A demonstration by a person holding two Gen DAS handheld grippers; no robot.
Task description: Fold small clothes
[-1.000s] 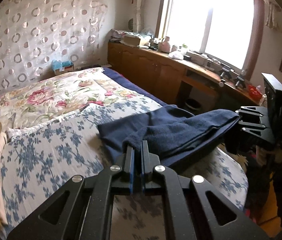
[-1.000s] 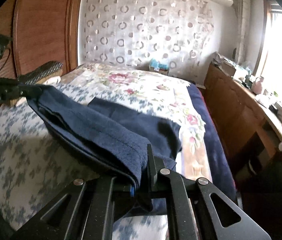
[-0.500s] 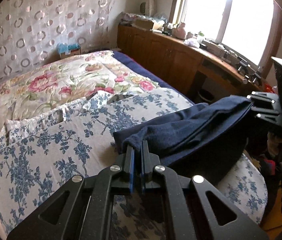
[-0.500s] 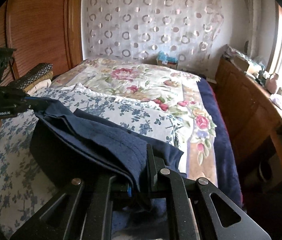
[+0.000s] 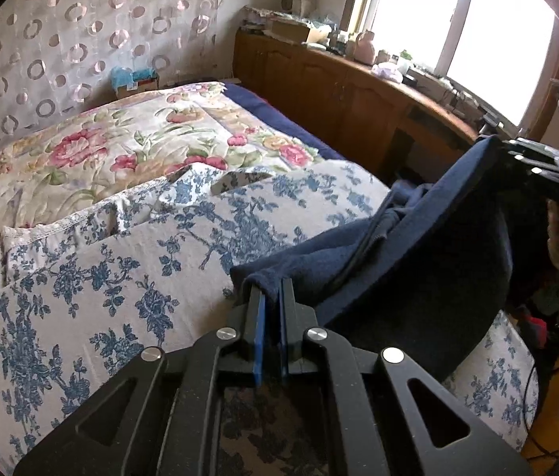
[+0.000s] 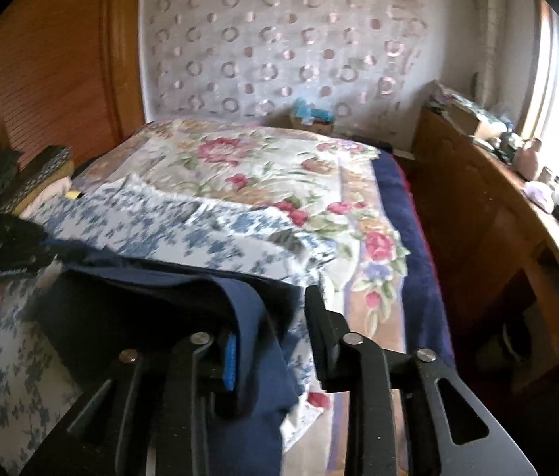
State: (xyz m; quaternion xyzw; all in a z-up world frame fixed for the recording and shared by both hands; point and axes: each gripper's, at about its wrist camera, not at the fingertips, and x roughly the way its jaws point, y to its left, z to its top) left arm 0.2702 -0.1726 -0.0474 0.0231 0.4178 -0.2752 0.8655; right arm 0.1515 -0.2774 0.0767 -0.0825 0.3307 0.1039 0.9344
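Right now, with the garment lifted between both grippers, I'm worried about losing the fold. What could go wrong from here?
1. The right gripper has its jaws apart, so the navy garment only drapes over one finger; it could slip off and the fold may collapse.
2. The left gripper pinches just a corner, and the cloth hangs near the edge of the blue floral sheet, so a dropped end might slide toward the floor.

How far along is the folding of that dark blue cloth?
Roughly midway, I'd guess. The dark navy fleece garment looks doubled over, yet hangs above the blue-flowered bedsheet. The left tongs pinch one end; the right tongs stand open, cloth draped across one side. Left: laying it flat and finishing the folds.
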